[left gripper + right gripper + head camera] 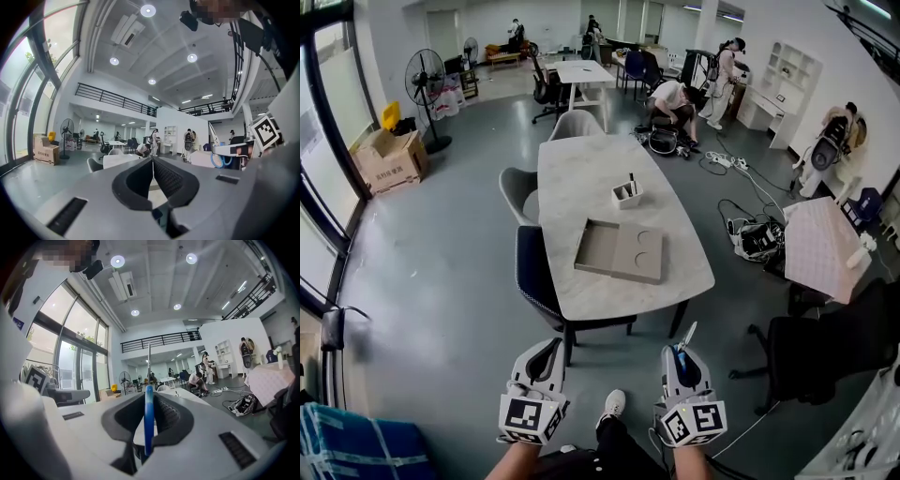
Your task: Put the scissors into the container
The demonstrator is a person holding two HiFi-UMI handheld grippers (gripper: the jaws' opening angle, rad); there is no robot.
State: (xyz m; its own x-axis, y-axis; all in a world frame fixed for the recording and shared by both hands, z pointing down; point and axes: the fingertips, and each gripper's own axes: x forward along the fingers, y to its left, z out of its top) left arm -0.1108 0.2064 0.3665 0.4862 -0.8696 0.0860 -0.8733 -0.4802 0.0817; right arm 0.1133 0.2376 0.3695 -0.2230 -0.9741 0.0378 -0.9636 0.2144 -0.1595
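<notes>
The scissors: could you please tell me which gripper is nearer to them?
Right. The right gripper is clamped on the scissors; the left gripper, shut and empty, is off to their left, apart.

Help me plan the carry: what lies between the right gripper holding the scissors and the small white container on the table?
Head view: bare floor, then the table's near edge, then a flat grey tray just before the white container.

The left tool and right tool are pale grey shells with dark ribbed pads and black-and-white marker cubes. The person wears a white shoe.
</notes>
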